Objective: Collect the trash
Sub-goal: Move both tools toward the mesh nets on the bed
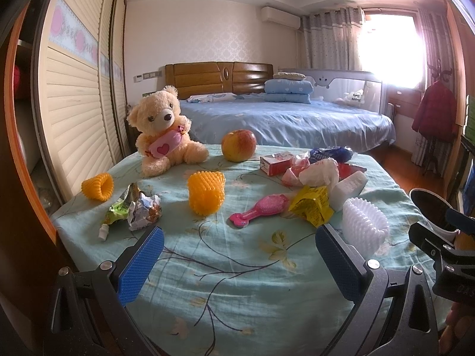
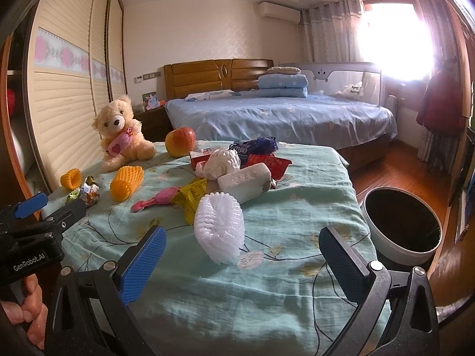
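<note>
Nothing looks collected yet: both grippers hang with jaws spread and empty over the near edge of the tabletop [image 1: 237,267], and the trash is still strewn across its cloth. The left gripper [image 1: 239,264] faces the crumpled wrappers [image 1: 133,210], two orange foam nets [image 1: 206,192], a pink toy [image 1: 258,209], a yellow packet [image 1: 311,209] and a white foam net [image 1: 363,225]; behind these lies a heap with a red box [image 1: 274,163], tissue [image 1: 320,172], a blue pack [image 1: 332,152] and a white foam block [image 1: 348,188]. The bear [image 1: 164,130] and apple [image 1: 238,145] at the far side are likely not trash. The right gripper [image 2: 242,262] sits just short of the white foam net [image 2: 219,227], which seems the nearest first pick. Its view shows the bin [image 2: 400,222] whole, standing on the floor just beside the tabletop's right edge, its dark inside hard to read for contents; the left view catches only a sliver of the bin's rim past the other tool. The left view shows the wrappers plainly, which the right view half hides behind the left tool
</note>
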The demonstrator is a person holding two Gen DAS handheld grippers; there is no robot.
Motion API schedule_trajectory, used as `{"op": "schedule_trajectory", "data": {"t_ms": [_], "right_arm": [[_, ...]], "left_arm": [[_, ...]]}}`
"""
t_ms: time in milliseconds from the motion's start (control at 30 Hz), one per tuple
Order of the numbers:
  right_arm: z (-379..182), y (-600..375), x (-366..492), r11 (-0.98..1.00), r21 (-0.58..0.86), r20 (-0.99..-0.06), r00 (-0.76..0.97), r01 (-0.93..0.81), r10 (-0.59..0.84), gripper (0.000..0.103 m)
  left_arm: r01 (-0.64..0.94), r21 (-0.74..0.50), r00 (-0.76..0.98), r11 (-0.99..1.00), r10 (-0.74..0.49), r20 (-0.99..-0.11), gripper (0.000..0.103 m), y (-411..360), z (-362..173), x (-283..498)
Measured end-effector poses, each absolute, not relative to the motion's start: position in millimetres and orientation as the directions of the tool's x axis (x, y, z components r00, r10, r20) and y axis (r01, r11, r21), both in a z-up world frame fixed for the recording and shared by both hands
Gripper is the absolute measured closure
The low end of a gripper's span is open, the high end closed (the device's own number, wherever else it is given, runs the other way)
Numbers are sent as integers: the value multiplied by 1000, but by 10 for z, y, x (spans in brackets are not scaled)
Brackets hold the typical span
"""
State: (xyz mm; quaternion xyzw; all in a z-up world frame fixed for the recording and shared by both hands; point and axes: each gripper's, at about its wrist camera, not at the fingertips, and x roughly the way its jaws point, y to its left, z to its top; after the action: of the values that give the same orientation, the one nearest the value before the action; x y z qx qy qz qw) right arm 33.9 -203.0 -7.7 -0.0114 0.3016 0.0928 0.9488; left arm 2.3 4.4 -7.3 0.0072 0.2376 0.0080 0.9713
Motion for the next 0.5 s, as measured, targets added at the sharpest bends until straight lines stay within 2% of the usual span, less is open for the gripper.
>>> {"op": "schedule_trajectory", "data": {"t_ms": [300,500], "right_arm": [[-157,-2024,417,977,55,-626,755,-206,195,0],[-260,-1968,487,965,135,-652,713,-226,258,1]], "left_arm": [[-16,6,856,1000,16,-517,1,118,-176,172],[-32,14,817,999,34,-576,1,211,-242,429]]}}
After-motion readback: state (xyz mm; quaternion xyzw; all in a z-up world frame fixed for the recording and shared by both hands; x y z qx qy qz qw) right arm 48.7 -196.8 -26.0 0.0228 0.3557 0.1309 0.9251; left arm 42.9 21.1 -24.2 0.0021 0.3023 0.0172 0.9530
